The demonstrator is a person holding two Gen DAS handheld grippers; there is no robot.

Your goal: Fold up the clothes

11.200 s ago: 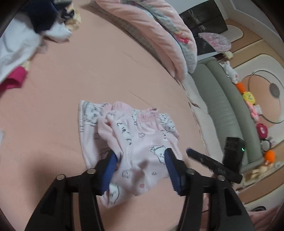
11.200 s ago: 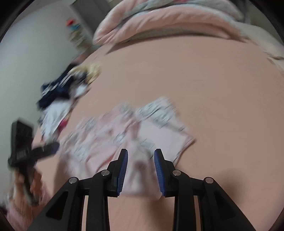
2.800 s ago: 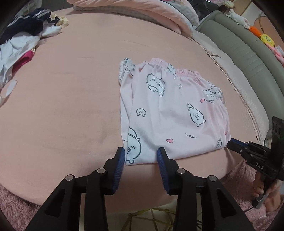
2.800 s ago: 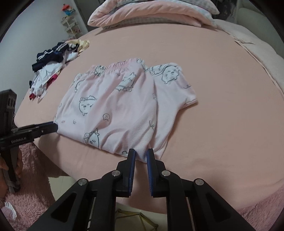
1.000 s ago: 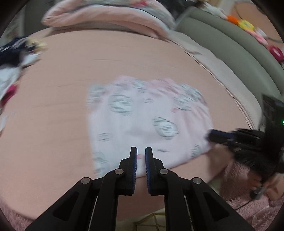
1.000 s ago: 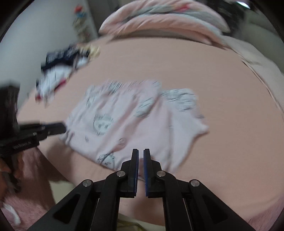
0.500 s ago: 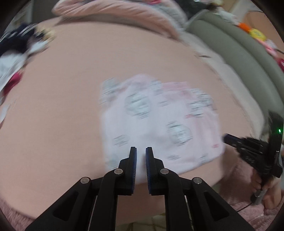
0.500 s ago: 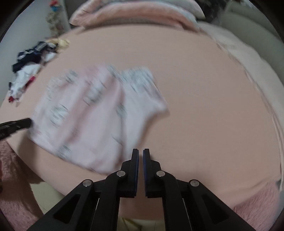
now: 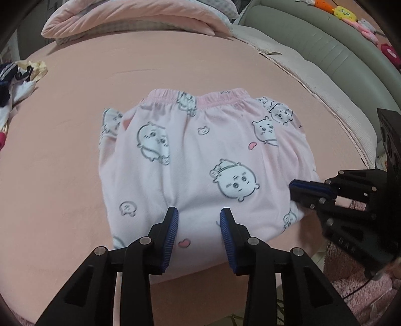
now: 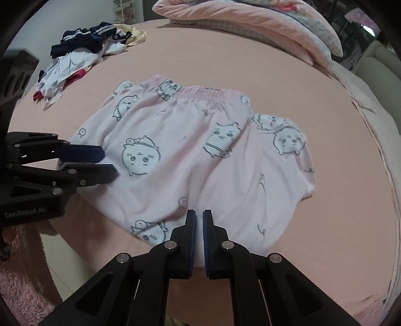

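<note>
L gripper: jaws wide, over near hem of pink pyjama pants. R gripper: jaws nearly shut at near edge, grip on cloth unclear. Pants lie folded flat on bed by its edge. Risk: single-layer pinch drags fold open; pull toward edge slides pants off.

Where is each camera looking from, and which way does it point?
Left wrist: sits on the left gripper, low at the bed's near edge, looking across the pink pajama pants toward the pink duvet; its fingers stand apart, and the right gripper shows at right.
Right wrist: sits on the right gripper, looking across the pants toward the clothes pile; its fingers nearly touch, and the left gripper shows at left.
Shared: pants, bed sheet, duvet, clothes pile.
</note>
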